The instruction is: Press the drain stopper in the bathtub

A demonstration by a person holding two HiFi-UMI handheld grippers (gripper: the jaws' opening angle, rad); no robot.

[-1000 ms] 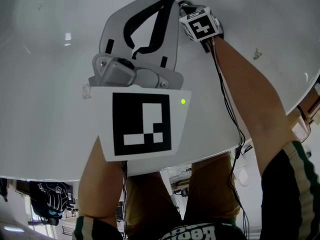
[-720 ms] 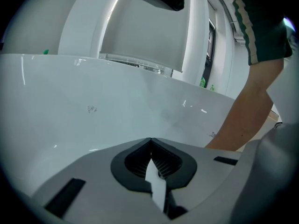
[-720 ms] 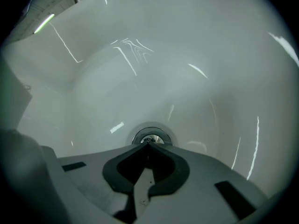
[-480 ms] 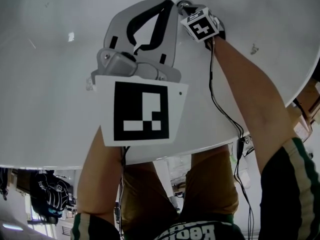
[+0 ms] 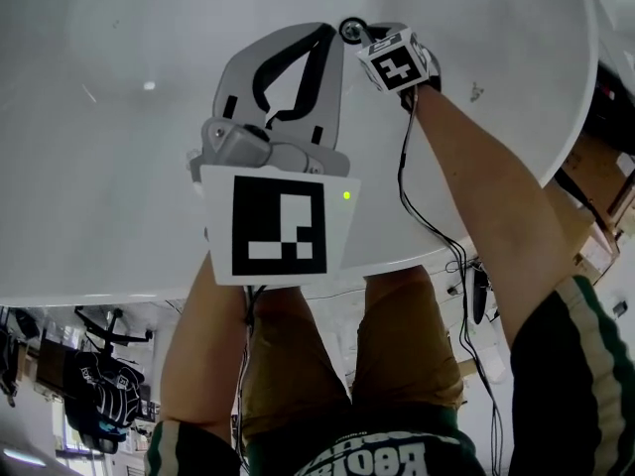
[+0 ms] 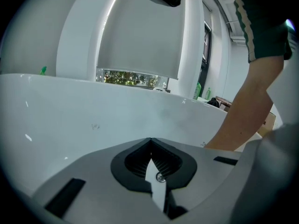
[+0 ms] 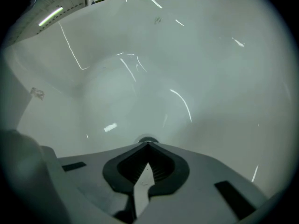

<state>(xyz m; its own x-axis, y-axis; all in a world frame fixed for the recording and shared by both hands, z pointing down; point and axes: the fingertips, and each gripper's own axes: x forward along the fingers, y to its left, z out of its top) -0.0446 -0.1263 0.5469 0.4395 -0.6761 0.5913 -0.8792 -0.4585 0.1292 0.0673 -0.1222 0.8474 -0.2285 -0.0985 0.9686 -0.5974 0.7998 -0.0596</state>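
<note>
The white bathtub (image 5: 109, 147) fills the head view. Its round chrome drain stopper (image 5: 349, 31) lies on the tub floor at the top centre. My right gripper (image 5: 363, 36), its marker cube nearest the camera, reaches down to it, shut and empty. In the right gripper view the shut tips (image 7: 148, 144) sit right at the stopper (image 7: 148, 139), which peeks out just beyond them; contact cannot be told. My left gripper (image 5: 328, 30) hangs higher and closer to the head camera, shut on nothing. In its own view the left gripper (image 6: 150, 139) points at the tub wall (image 6: 93, 120).
The tub rim (image 5: 476, 236) curves along the lower right, with my legs and the room floor below it. A forearm (image 6: 243, 111) crosses the right of the left gripper view. Cables (image 5: 437, 231) trail from the right gripper over the rim.
The head view has shifted, so both grippers sit a little lower in the picture and the chrome stopper shows more plainly beside the right gripper. Both stay shut.
</note>
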